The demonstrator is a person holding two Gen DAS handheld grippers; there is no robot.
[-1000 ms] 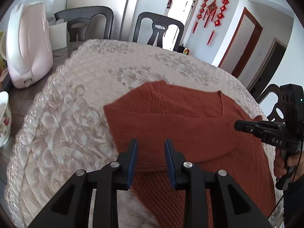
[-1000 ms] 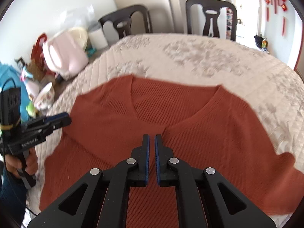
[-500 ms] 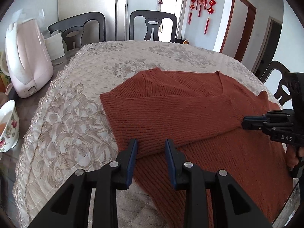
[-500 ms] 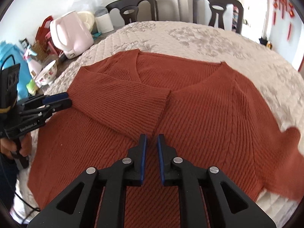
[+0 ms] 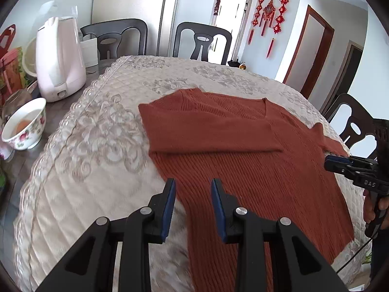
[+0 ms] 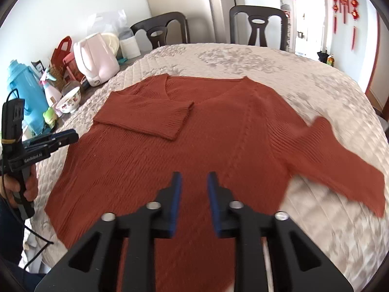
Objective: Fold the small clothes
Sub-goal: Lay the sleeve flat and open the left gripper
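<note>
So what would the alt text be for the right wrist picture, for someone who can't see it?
A rust-red sweater lies flat on a quilted tablecloth, one sleeve folded across its chest, the other spread out. The right gripper, open and empty, hangs over it.

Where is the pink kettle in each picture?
Left wrist view: the pink kettle stands at the upper left, off the cloth, behind the flowered bowl.
Right wrist view: the kettle is smaller, upper left, beyond the sweater's folded sleeve.
Shared landmark: the rust sweater on the table.
</note>
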